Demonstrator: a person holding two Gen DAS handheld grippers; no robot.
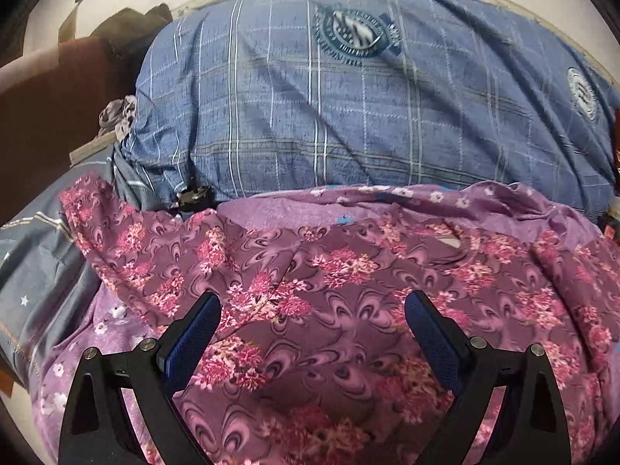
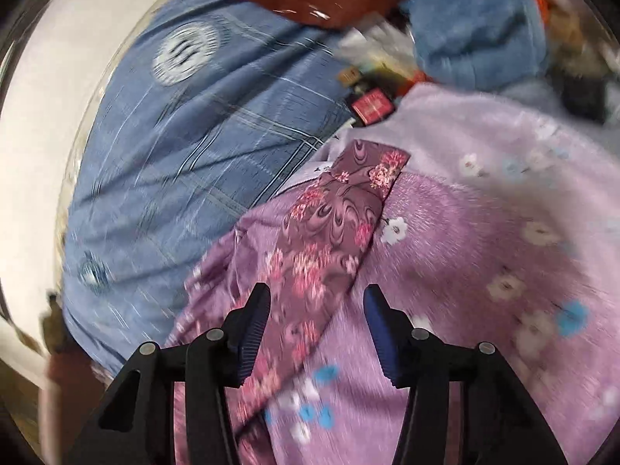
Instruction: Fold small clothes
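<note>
Bedding fills both views: a blue checked quilt [image 1: 348, 97] humps across the far side, and on its near side lies a lilac blanket [image 2: 484, 213] printed with small white and blue flowers. On that blanket lies your garment, a mauve cloth with pink flower clusters [image 1: 329, 271], rumpled and spread wide across the near half of the left wrist view, with ridges running through it. In the right wrist view one narrow strip of it [image 2: 329, 232] reaches away from you, its squared end pointing far, toward the clutter of small boxes [image 2: 368, 104] at the quilt's edge.

Your left gripper [image 1: 312, 302] hangs above the middle of the garment, jaws spread wide, nothing between them. Your right gripper [image 2: 316, 294] stands about half open over the near part of the strip, pads off the cloth; that view is badly smeared, so judge contact with care.

You are, I judge, at the reach-and-grasp step, no fold yet made. Next, pick an edge or corner with each gripper, close on a single layer only, and pull the cloth flat before folding.
</note>
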